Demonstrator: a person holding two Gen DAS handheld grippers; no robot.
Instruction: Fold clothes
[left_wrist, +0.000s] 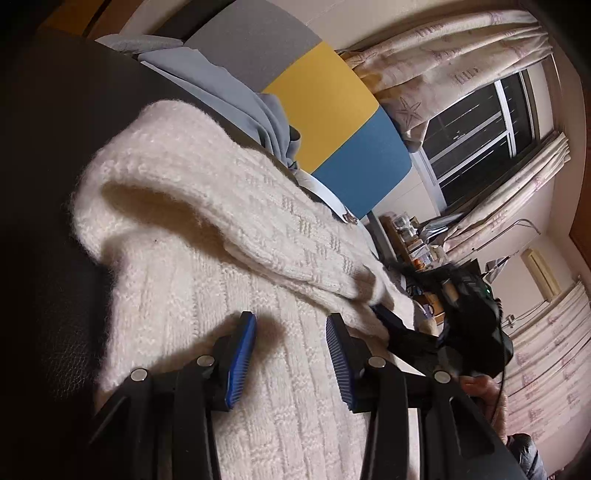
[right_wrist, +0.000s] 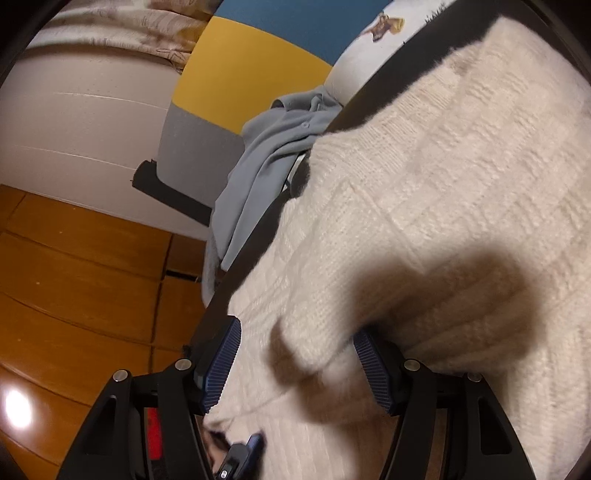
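A cream knit sweater (left_wrist: 207, 206) lies spread on a black leather surface (left_wrist: 55, 184), with one part folded over its body. My left gripper (left_wrist: 291, 363) hovers low over the sweater's ribbed lower part, its blue pads open and only flat knit showing beneath them. In the right wrist view the same sweater (right_wrist: 443, 184) fills the frame. My right gripper (right_wrist: 297, 369) is shut on a thick bunched fold at its edge, which fills the gap between both pads. The right gripper's black body (left_wrist: 469, 317) shows at the sweater's right edge in the left wrist view.
A blue-grey shirt (right_wrist: 266, 155) lies crumpled at the black surface's far edge, in front of a grey, yellow and blue panel (left_wrist: 325, 103). Wooden floor (right_wrist: 74, 277) lies beyond the edge. A window with curtains (left_wrist: 480, 129) and a cluttered shelf stand further off. A person's hand (left_wrist: 484, 391) holds the right gripper.
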